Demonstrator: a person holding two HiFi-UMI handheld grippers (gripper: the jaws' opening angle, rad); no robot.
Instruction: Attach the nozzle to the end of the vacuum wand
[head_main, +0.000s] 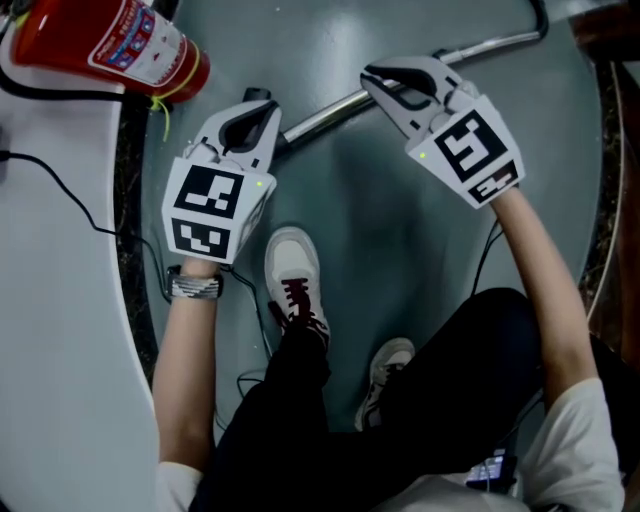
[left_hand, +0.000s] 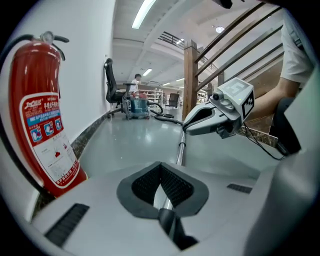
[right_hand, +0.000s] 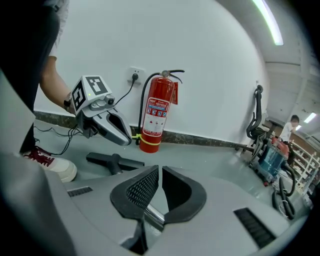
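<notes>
Below me at 6 o'clock, my white shoes (head_main: 293, 272) stand on the grey floor (head_main: 400, 230). Ahead of them, at 10 o'clock in the head view, my left tongs (left_hand: 160, 170) are clenched on the dark-collared end of the vacuum wand (head_main: 330, 115). The metal tube runs from there toward 2 o'clock, where my right tongs (right_hand: 160, 172) are clenched on it further along. Past that grip the tube carries on toward 1 o'clock and bends near the top edge of the head view.

The nozzle (right_hand: 114, 161), black and T-shaped, lies on the floor beneath the left tongs, at 10 o'clock in the right gripper view. It is clear of the wand and not fitted.

A red fire extinguisher (head_main: 110, 45) stands against the white wall at 11 o'clock. Further down the hall are an office chair (left_hand: 111, 87) and a wooden stair post (left_hand: 190, 75).
</notes>
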